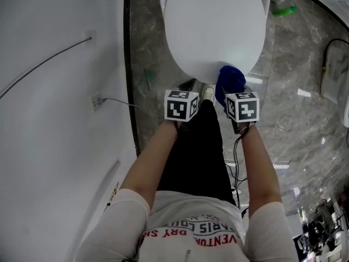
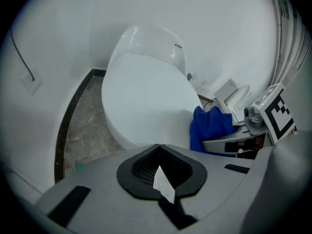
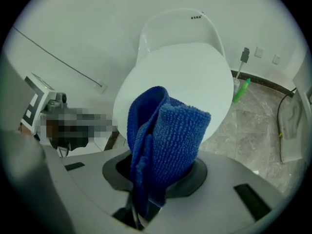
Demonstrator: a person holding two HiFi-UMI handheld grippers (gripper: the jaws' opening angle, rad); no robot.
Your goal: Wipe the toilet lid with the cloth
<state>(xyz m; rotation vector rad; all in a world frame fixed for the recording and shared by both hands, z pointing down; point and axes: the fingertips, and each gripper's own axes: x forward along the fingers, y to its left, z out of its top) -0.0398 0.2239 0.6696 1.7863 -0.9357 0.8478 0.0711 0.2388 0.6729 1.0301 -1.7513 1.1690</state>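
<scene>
**Blue cloth waits at the front edge of the white lid**

Head view: the closed toilet lid (image 1: 215,26) lies at 12 o'clock. The blue cloth (image 1: 230,81) hangs at the lid's 5 o'clock edge, just above the right gripper (image 1: 240,107). The left gripper (image 1: 183,103) is beside it, near the 6 o'clock edge.

Left gripper view: its jaws are pressed together with nothing between them. The lid fills the middle, and the cloth appears at 3 o'clock.

Right gripper view: the jaws pinch the folded cloth (a thick, looped fabric), which stands up in front of the lid. Whether the cloth touches the lid, I cannot tell. A green object (image 3: 242,89) lies on the marble floor (image 3: 258,126) at 2 o'clock.
</scene>
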